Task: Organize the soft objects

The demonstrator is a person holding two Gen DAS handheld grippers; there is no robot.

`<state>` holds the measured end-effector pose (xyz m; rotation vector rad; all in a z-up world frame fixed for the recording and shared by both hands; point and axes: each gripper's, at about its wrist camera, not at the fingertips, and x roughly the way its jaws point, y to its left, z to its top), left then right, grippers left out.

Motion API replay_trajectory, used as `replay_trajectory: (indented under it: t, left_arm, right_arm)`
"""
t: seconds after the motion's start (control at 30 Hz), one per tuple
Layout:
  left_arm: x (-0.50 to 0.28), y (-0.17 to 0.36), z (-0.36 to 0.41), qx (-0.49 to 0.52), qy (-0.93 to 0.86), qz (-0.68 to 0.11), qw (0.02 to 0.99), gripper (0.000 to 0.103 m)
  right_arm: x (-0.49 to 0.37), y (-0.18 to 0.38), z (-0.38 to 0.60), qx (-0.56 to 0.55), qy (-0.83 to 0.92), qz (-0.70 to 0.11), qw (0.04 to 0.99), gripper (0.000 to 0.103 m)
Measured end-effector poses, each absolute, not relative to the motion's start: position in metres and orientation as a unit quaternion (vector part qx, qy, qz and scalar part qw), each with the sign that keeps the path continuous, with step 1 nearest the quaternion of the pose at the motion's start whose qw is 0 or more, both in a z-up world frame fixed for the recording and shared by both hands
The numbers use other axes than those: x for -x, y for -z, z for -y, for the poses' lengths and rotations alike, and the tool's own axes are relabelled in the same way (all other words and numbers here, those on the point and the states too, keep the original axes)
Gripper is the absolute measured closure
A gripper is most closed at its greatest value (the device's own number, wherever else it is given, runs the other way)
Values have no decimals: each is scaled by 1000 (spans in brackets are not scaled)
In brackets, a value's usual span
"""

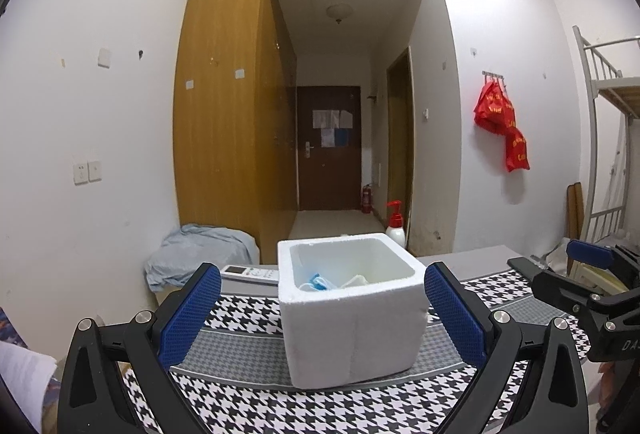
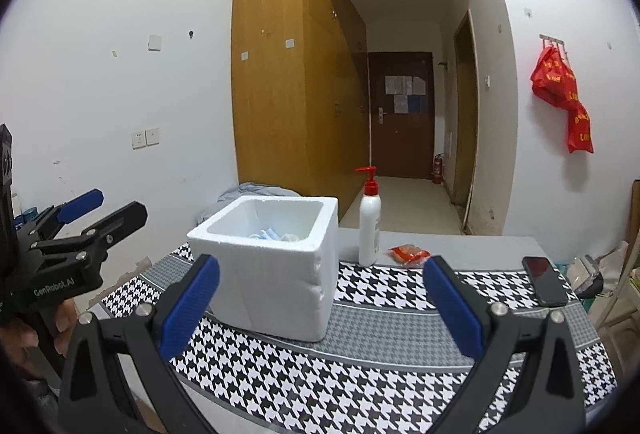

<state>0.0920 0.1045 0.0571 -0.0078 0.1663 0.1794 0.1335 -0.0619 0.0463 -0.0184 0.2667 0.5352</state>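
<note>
A white foam box (image 1: 352,318) stands on the houndstooth tablecloth (image 1: 248,398), also in the right wrist view (image 2: 272,274). Inside lie soft blue and white items (image 1: 320,282), partly hidden by the rim; they also show in the right wrist view (image 2: 276,235). My left gripper (image 1: 322,310) is open and empty, its blue pads on either side of the box, a little short of it. My right gripper (image 2: 322,306) is open and empty, to the right of the box. A small red packet (image 2: 408,254) lies beyond it.
A white pump bottle with a red top (image 2: 369,230) stands behind the box. A black phone (image 2: 544,280) lies at the right. A remote (image 1: 250,273) lies left of the box. A bluish cloth bundle (image 1: 196,254) sits beyond the table's far left edge.
</note>
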Motion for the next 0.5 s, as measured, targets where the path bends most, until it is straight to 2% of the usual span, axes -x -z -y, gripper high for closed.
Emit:
replay_trajectory:
  t: [0.5]
  left_arm:
    - [-73,-14,-81,4,-88,-91,992,1]
  right_arm:
    - [-111,-7,81,-18,-258,-127,958,0]
